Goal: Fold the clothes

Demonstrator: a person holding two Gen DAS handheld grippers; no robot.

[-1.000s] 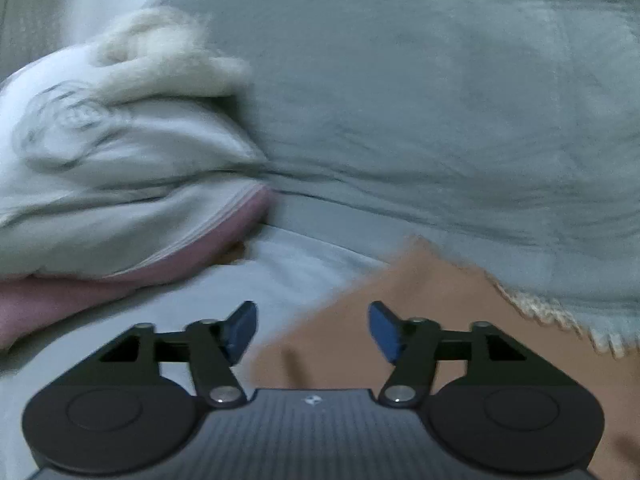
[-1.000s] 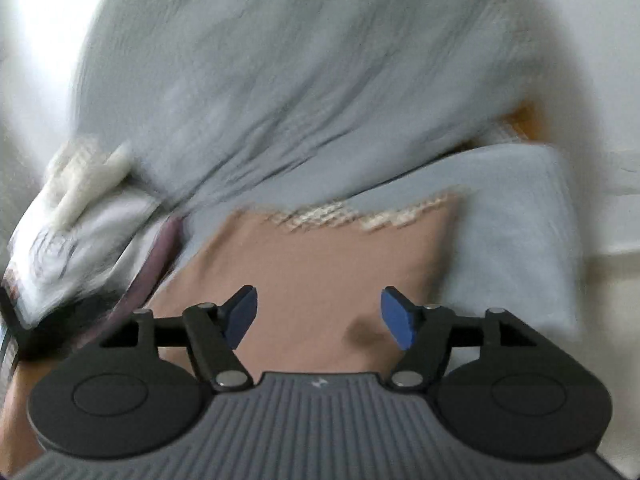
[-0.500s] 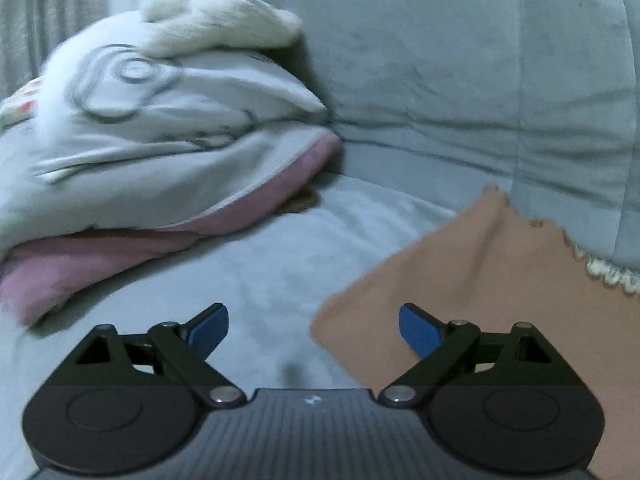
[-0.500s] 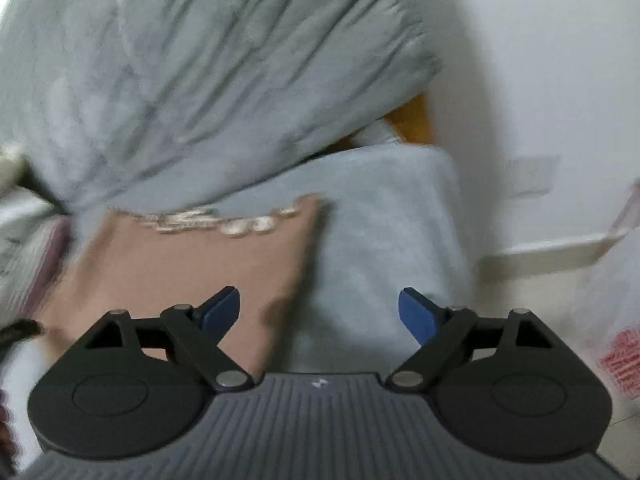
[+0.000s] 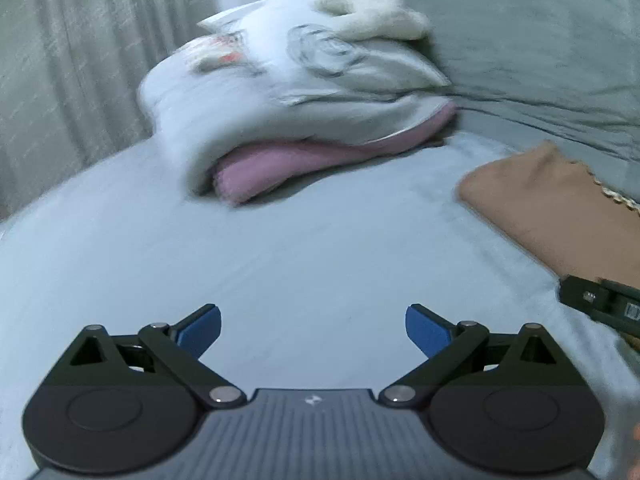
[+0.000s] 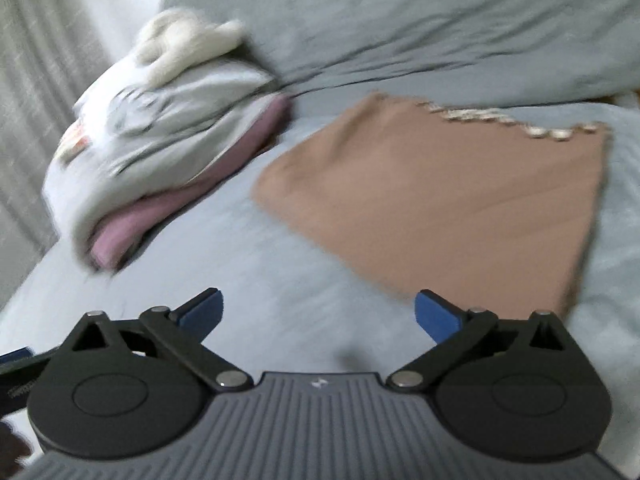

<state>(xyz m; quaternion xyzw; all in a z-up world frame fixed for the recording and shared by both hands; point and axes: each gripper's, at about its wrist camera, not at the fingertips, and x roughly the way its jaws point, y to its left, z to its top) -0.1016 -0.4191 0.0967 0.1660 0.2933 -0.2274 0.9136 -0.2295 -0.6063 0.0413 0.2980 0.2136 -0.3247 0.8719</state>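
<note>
Tan-brown folded garment [image 6: 452, 200], scalloped pale trim along its far edge, lying flat on the pale blue-grey sheet [image 6: 248, 280]. Beside it to the left, apart: a stack of clothes, white printed garment [image 6: 160, 120] over a pink one [image 6: 132, 224], fluffy cream item [image 6: 180, 40] on top. Grey bedding [image 6: 400, 32] bunched behind. Left gripper [image 5: 313, 326]: jaws opening, spread wide, nothing between them, over bare sheet. Right gripper [image 6: 317, 314]: jaws opening, spread wide, nothing pinched, its right blue pad at the garment's near edge.
</note>
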